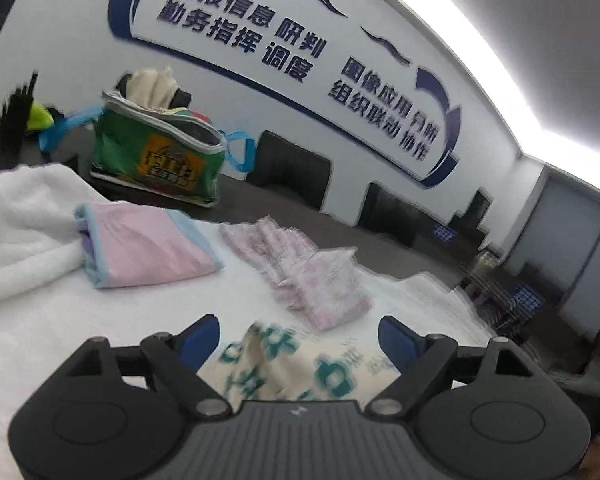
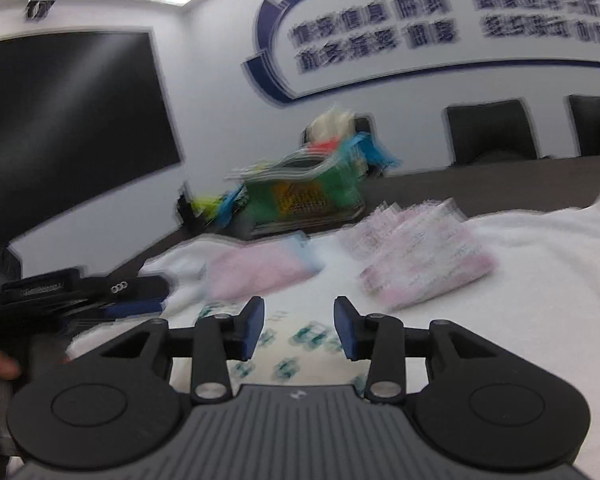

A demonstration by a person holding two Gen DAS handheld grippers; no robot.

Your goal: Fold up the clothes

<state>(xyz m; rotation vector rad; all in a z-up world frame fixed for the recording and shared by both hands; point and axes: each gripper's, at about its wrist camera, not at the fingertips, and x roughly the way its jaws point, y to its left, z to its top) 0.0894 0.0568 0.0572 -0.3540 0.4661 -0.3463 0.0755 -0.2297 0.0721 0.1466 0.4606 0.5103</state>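
Holding both tools low and nearly level over the white cloth, you have your left gripper spread wide, its blue pads either side of the cream garment with teal print but gripping nothing. Your right gripper is parted less widely and also empty, above the same garment. Farther off on the cloth lie a folded pink piece and a folded floral piece, with a green bag beyond.
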